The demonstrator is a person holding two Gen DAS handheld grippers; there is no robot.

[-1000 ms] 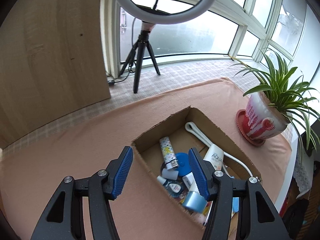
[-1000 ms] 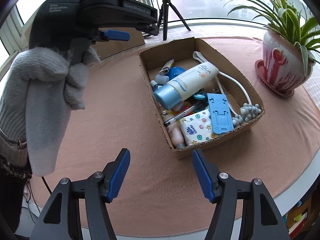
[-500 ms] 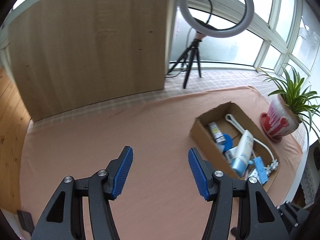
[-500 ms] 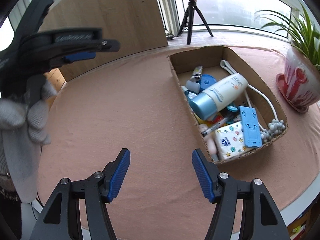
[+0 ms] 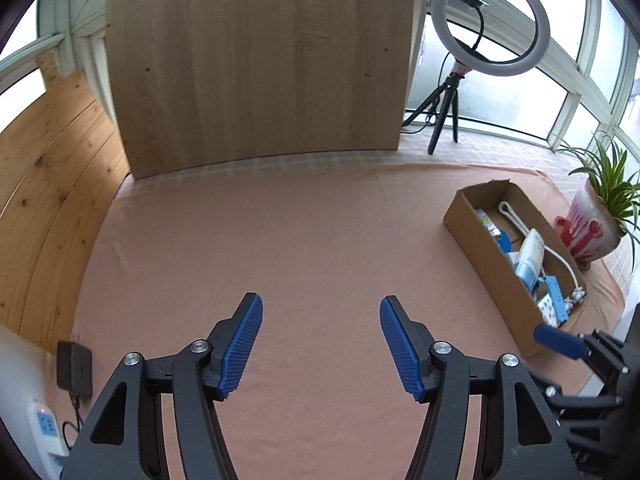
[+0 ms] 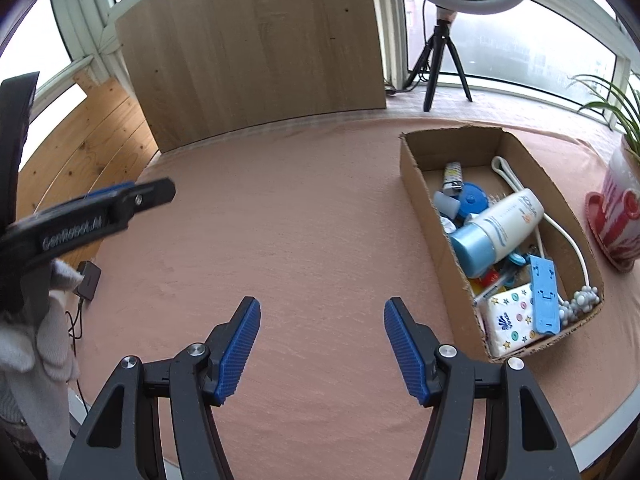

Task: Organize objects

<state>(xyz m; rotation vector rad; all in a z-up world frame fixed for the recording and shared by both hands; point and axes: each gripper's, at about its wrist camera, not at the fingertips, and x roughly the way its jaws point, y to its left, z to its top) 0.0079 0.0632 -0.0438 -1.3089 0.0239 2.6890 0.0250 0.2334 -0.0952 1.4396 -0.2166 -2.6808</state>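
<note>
cardboard box (image 6: 416, 184) | open-topped, full of small items | right side of pink cloth (image 6: 300, 220)

ring light (image 5: 490, 20) | potted plant (image 5: 596, 220) | wooden board (image 5: 256, 64) | power strip (image 5: 46, 428)

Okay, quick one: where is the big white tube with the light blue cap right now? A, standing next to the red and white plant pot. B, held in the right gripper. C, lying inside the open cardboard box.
C: the big white tube with the light blue cap lies on the clutter inside the open cardboard box.
</note>
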